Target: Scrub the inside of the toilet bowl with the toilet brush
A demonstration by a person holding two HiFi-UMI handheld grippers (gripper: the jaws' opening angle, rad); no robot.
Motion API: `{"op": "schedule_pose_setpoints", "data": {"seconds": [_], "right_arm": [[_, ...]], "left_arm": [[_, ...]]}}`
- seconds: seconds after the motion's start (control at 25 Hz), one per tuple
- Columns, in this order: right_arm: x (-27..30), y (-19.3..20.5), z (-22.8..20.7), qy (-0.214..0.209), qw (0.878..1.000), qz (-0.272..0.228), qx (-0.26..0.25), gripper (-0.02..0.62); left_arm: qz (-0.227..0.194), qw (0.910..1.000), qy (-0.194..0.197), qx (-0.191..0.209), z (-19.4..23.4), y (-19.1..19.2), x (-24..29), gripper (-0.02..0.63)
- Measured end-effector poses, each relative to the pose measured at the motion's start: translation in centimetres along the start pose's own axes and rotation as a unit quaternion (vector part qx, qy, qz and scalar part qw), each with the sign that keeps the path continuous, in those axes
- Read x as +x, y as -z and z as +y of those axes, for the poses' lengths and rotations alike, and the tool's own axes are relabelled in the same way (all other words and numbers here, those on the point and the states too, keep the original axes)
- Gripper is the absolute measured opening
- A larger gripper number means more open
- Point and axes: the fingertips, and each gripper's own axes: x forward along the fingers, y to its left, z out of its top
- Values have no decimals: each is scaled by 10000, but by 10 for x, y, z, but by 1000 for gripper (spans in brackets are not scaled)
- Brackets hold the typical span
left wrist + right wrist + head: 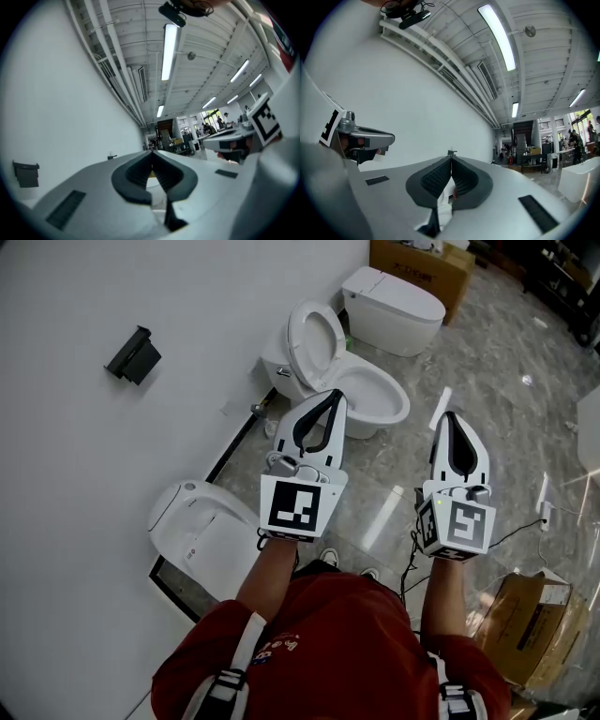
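Observation:
In the head view a white toilet with its lid raised stands on the floor against the wall, ahead of both hands. My left gripper is held level in front of it, its tip over the bowl's near edge. Its jaws meet at the tip with nothing between them. My right gripper hovers to the right of the toilet, over the floor, also shut and empty. I see no toilet brush in any view.
A second toilet with its lid closed stands further along, beside a cardboard box. A third toilet sits near my left elbow. A black fixture hangs on the wall. Another box and cables lie at lower right.

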Motion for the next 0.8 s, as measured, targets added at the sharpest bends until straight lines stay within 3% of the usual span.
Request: {"op": "schedule_pose_setpoints", "data": {"seconds": [0.52,0.8], "right_arm": [[95,14,70,-461,9989,89,80,1],[190,52,76,-877,9953,155,382,1]], "left_arm": [[113,9986,-500,-85,104,35,15,0],[350,9958,-848,73,151,69,74,0]]}}
